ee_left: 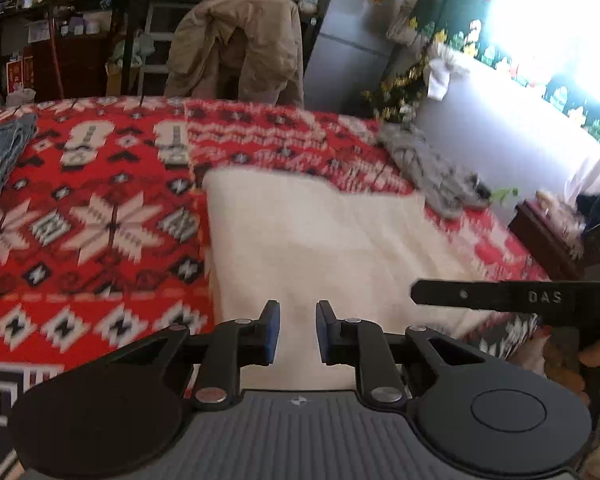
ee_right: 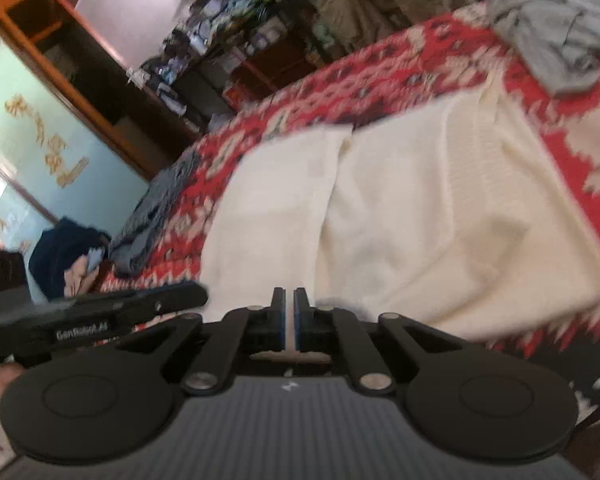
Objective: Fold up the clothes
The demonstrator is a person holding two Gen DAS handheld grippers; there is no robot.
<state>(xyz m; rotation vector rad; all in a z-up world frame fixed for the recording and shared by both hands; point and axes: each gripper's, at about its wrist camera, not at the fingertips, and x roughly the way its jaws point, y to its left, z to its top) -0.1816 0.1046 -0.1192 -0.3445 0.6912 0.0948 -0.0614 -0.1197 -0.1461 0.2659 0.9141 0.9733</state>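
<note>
Cream knitted garment (ee_left: 320, 240) lies on red patterned blanket (ee_left: 100, 200); left gripper (ee_left: 298, 332) parted, empty; right gripper (ee_right: 289, 316), lettered "DAS", nearly closed, contents unclear.

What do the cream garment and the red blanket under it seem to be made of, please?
Cream garment: seems a soft knit, matte; faint ribbed lines run down it, though blur leaves the yarn open. Red blanket: looks like a woven or printed fleece throw, matte; its snowflake and diamond pattern has stepped, pixel-like edges. Which of the two I cannot tell.
</note>
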